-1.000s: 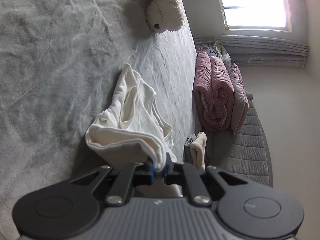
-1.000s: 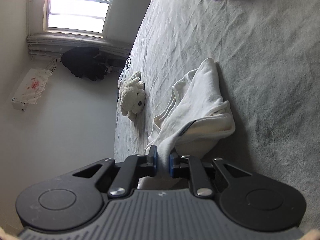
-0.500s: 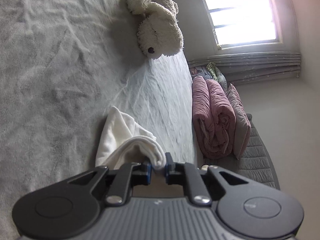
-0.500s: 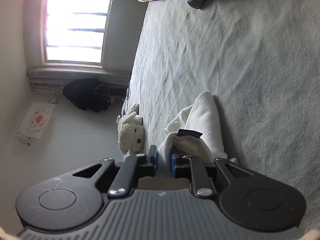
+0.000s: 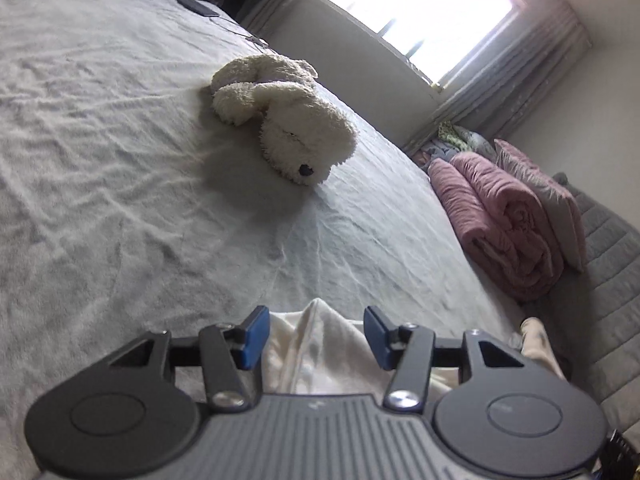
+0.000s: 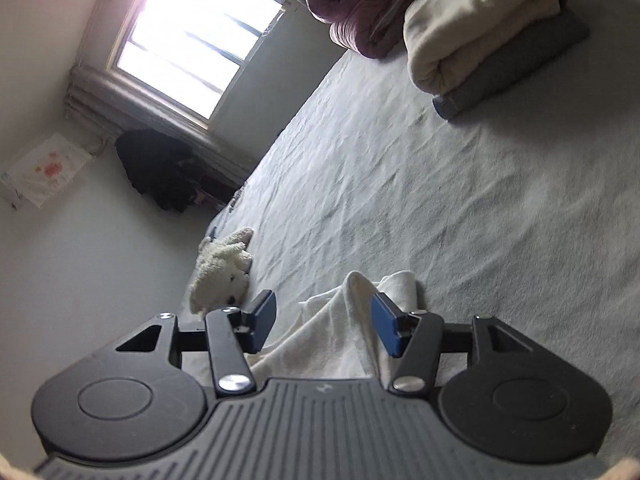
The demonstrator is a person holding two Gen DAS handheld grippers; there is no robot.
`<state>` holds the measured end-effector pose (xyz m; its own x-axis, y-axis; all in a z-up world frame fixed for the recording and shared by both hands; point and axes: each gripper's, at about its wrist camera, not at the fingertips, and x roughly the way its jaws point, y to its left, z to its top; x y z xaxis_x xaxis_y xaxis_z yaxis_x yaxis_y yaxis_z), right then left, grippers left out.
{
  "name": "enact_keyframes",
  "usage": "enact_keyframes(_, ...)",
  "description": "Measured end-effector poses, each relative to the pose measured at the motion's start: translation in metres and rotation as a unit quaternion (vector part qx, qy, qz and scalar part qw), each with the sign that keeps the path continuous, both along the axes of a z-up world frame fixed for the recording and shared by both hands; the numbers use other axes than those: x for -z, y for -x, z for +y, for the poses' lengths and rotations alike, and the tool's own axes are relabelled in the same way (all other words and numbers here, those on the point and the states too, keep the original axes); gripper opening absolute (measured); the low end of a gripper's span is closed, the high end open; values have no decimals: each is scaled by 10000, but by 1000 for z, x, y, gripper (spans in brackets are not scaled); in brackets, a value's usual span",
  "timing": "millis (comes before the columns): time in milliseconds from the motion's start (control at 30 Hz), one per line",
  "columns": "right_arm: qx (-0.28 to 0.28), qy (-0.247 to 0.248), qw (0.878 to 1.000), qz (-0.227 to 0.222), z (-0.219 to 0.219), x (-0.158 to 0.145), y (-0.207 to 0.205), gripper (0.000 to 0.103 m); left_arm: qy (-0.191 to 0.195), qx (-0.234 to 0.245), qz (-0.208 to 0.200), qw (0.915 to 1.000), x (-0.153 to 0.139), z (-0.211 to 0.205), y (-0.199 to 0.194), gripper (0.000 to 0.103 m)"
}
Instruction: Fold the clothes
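Observation:
A cream-white garment [image 5: 320, 344] lies bunched on the grey bed sheet [image 5: 120, 184], just under both grippers. My left gripper [image 5: 316, 336] has its jaws opening, and the cloth sits loose between the blue pads [image 5: 256, 334] without being pinched. In the right wrist view the same garment [image 6: 340, 336] lies between the jaws of my right gripper [image 6: 324, 328], which are also opening, and the cloth hangs free of the pads [image 6: 386, 330]. Most of the garment is hidden below the gripper bodies.
A white plush dog [image 5: 280, 116] lies on the bed further back, also visible as a plush dog [image 6: 224, 268] near the bed edge. A rolled pink quilt [image 5: 504, 216] rests beside the bed. Folded cream and grey clothes [image 6: 492, 36] are stacked on the sheet.
Both grippers went from pinching the garment to standing apart, letting it go. The cloth dropped onto the sheet. Both views rolled, and the plush dog now looms larger in the left view.

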<state>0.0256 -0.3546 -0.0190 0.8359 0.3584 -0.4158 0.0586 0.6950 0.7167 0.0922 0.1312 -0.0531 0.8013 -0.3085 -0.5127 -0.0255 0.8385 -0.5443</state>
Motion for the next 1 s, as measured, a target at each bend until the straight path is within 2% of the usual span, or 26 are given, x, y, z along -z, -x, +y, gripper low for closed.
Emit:
enact_keyframes(33,-39,553,9985,-13,10,-6,-4,57,-201,95,-39,9997,-1,-5,-4,52)
enact_keyframes(100,-268,1352,9904,-134,29,-11,-12,57,-395,290,-123,9987,1,-12,-10,51)
enact_keyframes(167,-458,1893,9807,-146,43,-7,-21,57,-546,346,-119,9978,6,-17,-15,50)
enact_keyframes(233,-499,2265,9727,-70,52,6,-28,55,-635,346,-91,9973,14,-19,-16,39)
enact_keyframes(267,-489,2415,9692,-57,56,13,-31,42,-640,298,-124,9974,17,-19,-14,33)
enact_keyframes(333,-431,2712,9615,-51,63,29,-33,23,-613,161,-191,9978,20,-18,-10,18)
enact_keyframes(367,-375,2831,9583,-85,66,33,-31,12,-546,69,-196,9983,20,-17,-10,6)
enact_keyframes(467,-134,3063,9510,-400,72,27,-20,11,-524,-91,-412,9977,13,-20,-6,6)
enact_keyframes(600,87,3620,9278,-897,86,9,-16,11,-860,-319,-807,9925,1,-33,-3,5)
enact_keyframes(700,165,3832,9197,-835,91,15,-30,10,-1194,-426,-739,9892,7,-39,-16,5)
enact_keyframes(733,208,3846,9199,-734,90,20,-39,7,-1275,-436,-680,9885,12,-41,-20,5)
enact_keyframes(833,340,3887,9196,-457,86,35,-58,6,-1570,-435,-547,9851,27,-46,-28,6)
enact_keyframes(900,426,3885,9204,-28,78,50,-70,3,-1545,-433,-361,9864,34,-44,-35,8)
enact_keyframes(933,469,3810,9232,192,72,56,-75,1,-1475,-436,-307,9876,35,-41,-37,8)
enact_keyframes(1000,539,3451,9366,268,59,57,-75,0,-1439,-414,-235,9884,35,-39,-39,12)
